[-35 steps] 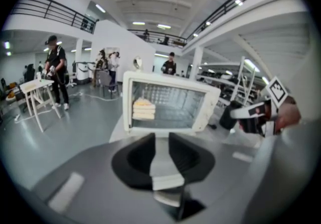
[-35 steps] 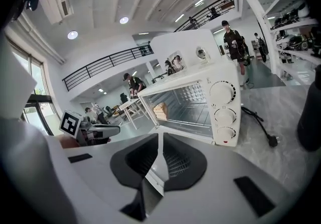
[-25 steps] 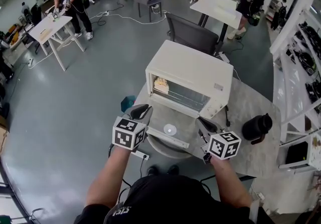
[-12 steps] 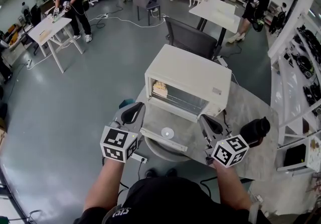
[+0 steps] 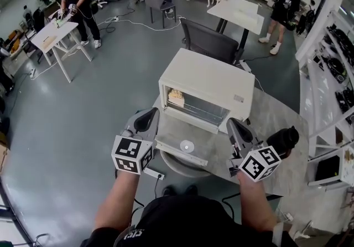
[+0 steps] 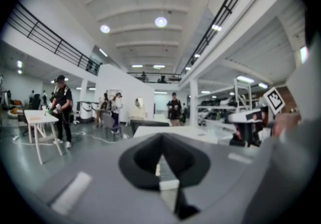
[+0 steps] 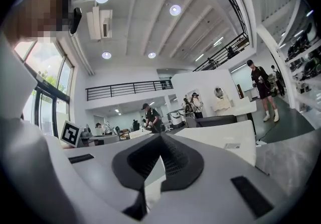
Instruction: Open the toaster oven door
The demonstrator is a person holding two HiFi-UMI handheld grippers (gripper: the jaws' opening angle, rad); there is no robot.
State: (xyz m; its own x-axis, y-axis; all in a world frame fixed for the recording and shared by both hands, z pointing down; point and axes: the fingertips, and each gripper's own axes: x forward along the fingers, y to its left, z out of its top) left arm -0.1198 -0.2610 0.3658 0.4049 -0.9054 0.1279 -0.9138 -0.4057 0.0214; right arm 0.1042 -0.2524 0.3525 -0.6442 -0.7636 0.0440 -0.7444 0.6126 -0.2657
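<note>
— Door (image 5: 185, 143) state?
— It was found lowered flat, hinged off the toaster oven (image 5: 207, 88), which was set toward the table's (image 5: 274, 116) far edge.
— Grippers?
— The left gripper (image 5: 148, 119) was held by the door's left corner, jaws just brought together on nothing. The right gripper (image 5: 237, 129) was seen shut and empty too, near the door's right corner.

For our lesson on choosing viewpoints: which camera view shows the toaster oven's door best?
The head view: the door lies folded down, open, in front of the toaster oven. The left gripper view and the right gripper view show only the oven's white casing, not the door.
</note>
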